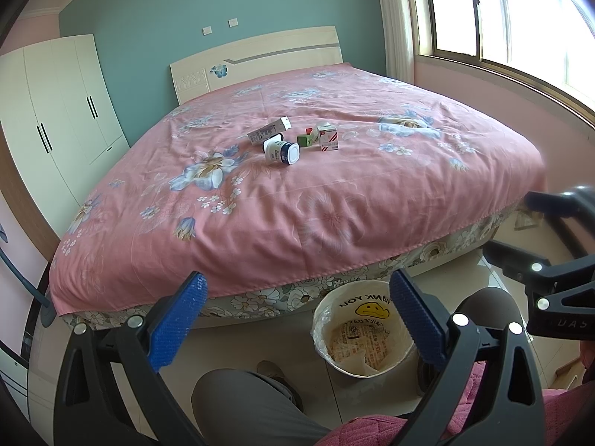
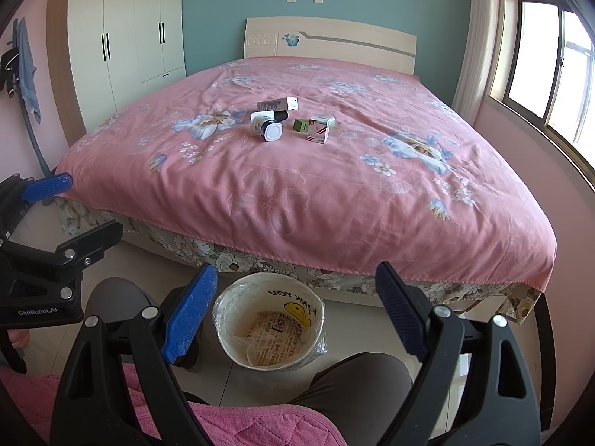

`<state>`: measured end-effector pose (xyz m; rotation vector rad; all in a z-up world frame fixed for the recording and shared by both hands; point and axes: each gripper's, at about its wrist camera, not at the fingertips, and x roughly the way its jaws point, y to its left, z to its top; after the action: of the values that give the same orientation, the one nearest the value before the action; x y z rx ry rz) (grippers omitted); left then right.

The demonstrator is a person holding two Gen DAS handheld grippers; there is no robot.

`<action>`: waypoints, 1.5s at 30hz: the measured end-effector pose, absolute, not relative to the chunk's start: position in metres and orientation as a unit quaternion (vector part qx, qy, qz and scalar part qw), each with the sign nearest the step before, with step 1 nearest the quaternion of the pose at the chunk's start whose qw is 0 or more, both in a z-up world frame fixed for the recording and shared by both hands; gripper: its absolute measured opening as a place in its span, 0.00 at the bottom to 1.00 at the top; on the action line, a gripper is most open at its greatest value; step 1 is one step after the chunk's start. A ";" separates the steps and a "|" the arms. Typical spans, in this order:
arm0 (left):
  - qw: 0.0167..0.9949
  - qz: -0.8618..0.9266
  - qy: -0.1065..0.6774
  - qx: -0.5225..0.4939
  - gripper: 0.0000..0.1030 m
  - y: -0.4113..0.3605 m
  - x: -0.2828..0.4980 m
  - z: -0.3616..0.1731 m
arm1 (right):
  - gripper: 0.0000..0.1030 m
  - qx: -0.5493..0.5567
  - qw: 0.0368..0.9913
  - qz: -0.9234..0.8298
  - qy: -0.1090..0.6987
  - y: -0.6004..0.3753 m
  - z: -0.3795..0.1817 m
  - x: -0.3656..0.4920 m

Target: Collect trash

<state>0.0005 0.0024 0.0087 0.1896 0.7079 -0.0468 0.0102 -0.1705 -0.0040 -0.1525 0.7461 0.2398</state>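
Trash clustered mid-frame on a pink floral bed: a white jar on its side, a long carton just behind it, a small green box touching a red-and-white box. Lower centre, on the tiled floor at the bed's foot, a bag-lined bin with a yellow smiley print. Left gripper and right gripper low in the foreground, blue-padded jaws wide apart, nothing between them. Grey-trousered knees beneath; white wardrobe upper left.
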 end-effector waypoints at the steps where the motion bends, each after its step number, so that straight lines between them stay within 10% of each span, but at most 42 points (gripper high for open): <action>1: 0.933 -0.023 0.346 0.092 0.97 0.003 0.001 0.010 | 0.83 -0.074 0.921 0.117 0.364 -0.170 -0.004 0.010; 27: 0.930 -0.029 0.357 0.086 0.97 0.004 0.016 0.008 | 0.83 -0.083 0.918 0.117 0.369 -0.168 -0.013 0.022; 45: 0.915 -0.021 0.399 -0.052 0.97 0.023 0.167 0.012 | 0.83 -0.082 0.929 0.103 0.345 -0.174 0.013 0.139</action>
<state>0.1669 0.0233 0.0122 -0.1073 0.8209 -0.0424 0.1391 -0.1740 0.0126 -0.1684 0.7069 0.2117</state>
